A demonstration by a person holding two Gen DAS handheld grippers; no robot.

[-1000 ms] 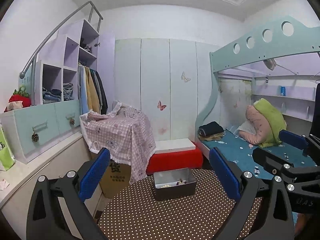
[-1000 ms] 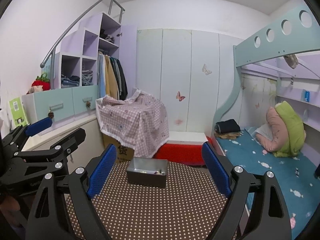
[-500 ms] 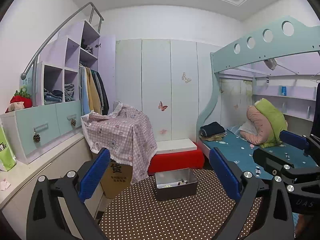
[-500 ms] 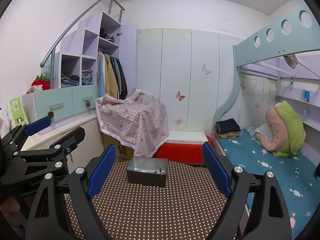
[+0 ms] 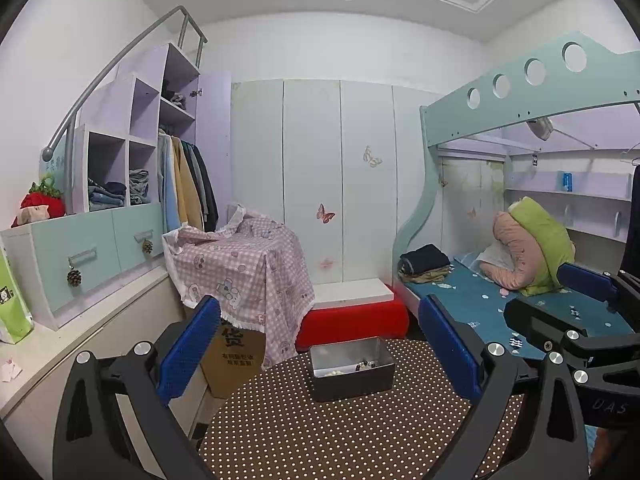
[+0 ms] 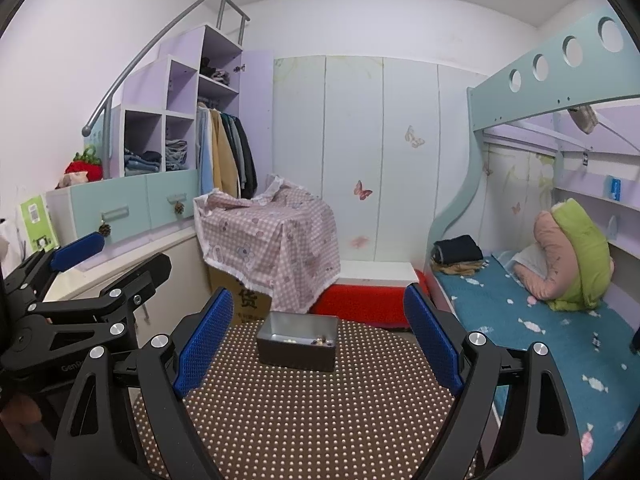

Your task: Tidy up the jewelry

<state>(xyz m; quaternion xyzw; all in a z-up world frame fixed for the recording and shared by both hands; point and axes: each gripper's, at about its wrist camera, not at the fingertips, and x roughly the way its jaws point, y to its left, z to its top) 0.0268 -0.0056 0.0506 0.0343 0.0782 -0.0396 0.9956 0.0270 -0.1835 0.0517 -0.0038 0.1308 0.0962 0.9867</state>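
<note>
Left wrist view: the left gripper point(image 5: 320, 354) is spread wide and empty; the tray point(image 5: 351, 367) with jewelry point(image 5: 365, 365) sits on the tabletop point(image 5: 340, 432), ahead between the fingers point(image 5: 188, 350), untouched.

Right wrist view: the right gripper point(image 6: 318, 348) likewise gapes empty, tray point(image 6: 297, 340) ahead between its fingers point(image 6: 204, 346), apart from both.

A large black Chinese character "货" marks the cardboard box point(image 5: 236, 350) at lower centre-left of the left wrist view, smaller print beneath it unreadable, while "DAS" shows on the right gripper point(image 5: 560, 292) at right edge.
</note>
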